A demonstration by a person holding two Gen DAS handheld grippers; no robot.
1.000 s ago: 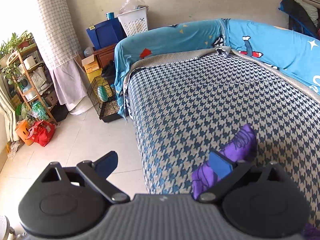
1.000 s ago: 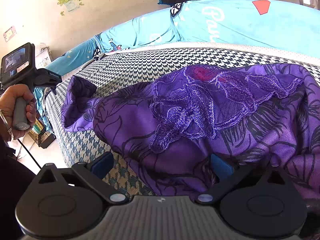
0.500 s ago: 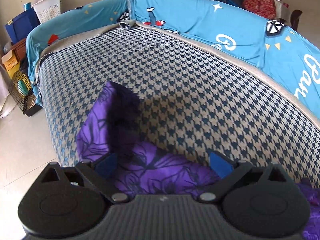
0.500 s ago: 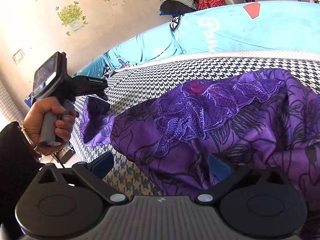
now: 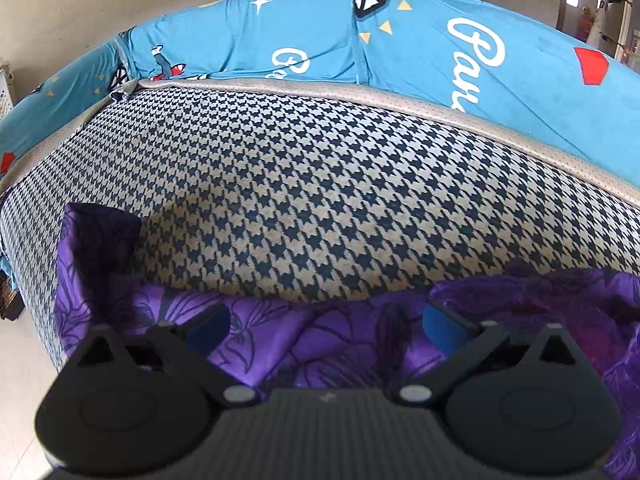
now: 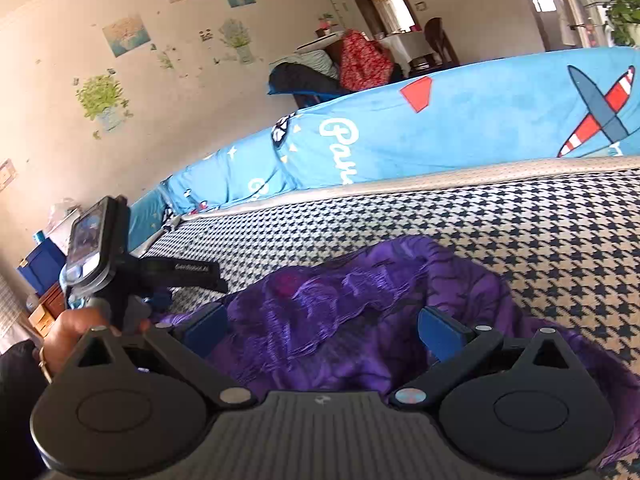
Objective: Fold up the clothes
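Both grippers are looking at a changed scene since a second ago: the left gripper (image 5: pixel 326 326) has swung off the floor and shelf side and is now pointing down over the near edge of the sofa (image 5: pixel 304 184), while the right gripper (image 6: pixel 320 330) has lifted, so more wall and doorway are showing above the blue cover (image 6: pixel 480 120).

One purple garment (image 5: pixel 328 344) is lying bunched along the front edge of the houndstooth seat, one corner sticking up at the left end. The left gripper's jaws are opening, standing wide apart, with purple cloth showing between its two blue pads (image 5: pixel 208 326) but neither pad pressing it. The right gripper's two pads (image 6: pixel 206 326) are also standing wide, hovering over the garment's lace part; whether they are brushing the cloth is hard to tell from this angle, but nothing is being pinched.

Only the right view is showing the person's left hand (image 6: pixel 76 332) gripping the other gripper's handle, with a small screen (image 6: pixel 86 240) mounted on top, plus several wall stickers, one red bundle (image 6: pixel 364 60) and one chair behind the sofa. Only the left view is showing the garment's upturned corner (image 5: pixel 100 236) and the sofa's left end.
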